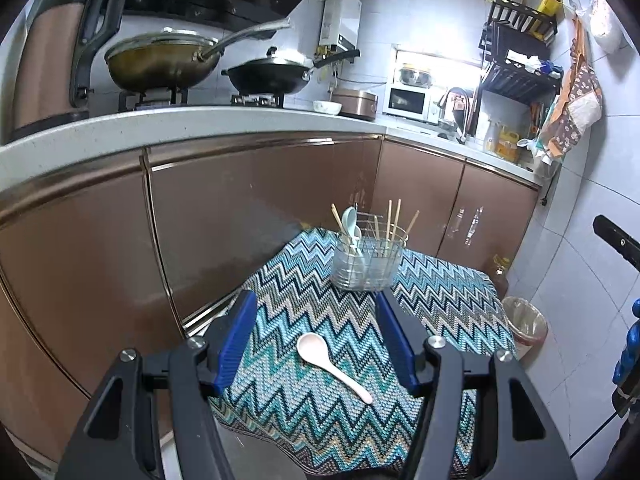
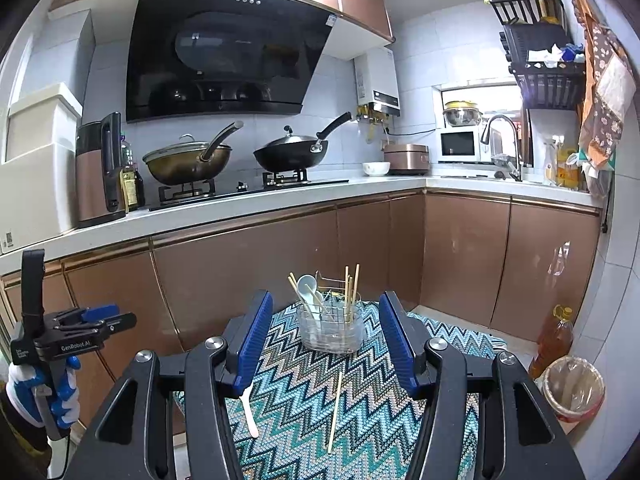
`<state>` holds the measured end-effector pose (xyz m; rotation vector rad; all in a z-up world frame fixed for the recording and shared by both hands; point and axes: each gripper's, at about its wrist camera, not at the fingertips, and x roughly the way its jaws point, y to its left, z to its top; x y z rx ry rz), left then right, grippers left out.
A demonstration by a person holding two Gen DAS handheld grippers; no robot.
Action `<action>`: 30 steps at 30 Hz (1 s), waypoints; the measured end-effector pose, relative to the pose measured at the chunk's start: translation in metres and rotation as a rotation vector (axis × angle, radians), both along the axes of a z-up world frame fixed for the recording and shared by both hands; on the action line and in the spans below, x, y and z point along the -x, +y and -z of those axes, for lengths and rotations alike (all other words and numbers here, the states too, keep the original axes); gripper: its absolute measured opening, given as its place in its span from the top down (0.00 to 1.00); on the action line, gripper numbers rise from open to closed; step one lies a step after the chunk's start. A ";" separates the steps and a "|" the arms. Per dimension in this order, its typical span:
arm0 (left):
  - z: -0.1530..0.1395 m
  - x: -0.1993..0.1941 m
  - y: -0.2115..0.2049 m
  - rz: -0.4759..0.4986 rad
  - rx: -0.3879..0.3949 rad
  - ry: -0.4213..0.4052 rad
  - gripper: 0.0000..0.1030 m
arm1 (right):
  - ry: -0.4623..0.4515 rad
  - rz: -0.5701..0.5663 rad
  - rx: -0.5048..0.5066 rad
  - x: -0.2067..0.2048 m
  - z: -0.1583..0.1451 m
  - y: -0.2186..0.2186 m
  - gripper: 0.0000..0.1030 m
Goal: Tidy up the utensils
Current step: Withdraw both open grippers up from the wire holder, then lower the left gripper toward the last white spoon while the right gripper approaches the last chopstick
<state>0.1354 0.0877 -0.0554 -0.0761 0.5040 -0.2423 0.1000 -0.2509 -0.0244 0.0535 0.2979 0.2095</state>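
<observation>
I read "GenRobot.AI" on my left gripper [image 2: 120, 319]. Its jaws are apart around the spoon [image 1: 331, 365] on the cloth [image 1: 304, 420], handle toward 4 o'clock. My right gripper [image 2: 326, 344], jaws also apart (nothing gripped), frames the chopstick [image 2: 335, 414], running 12 to 6.

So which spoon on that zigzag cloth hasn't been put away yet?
Find the zigzag cloth before the brown cabinets. In front of the clear utensil holder lies a pale pink spoon, flat, bowl up. Unlike the white spoons upright in the holder, it lies alone.
</observation>
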 end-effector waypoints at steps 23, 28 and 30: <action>0.050 -0.034 -0.001 0.014 0.034 0.156 0.42 | 0.082 0.027 -0.025 -0.020 0.024 -0.016 0.46; 0.065 -0.042 -0.002 0.017 0.044 0.184 0.42 | 0.104 0.031 -0.023 -0.026 0.032 -0.016 0.46; 0.069 -0.045 -0.003 0.013 0.042 0.188 0.42 | 0.112 0.033 -0.024 -0.027 0.035 -0.016 0.46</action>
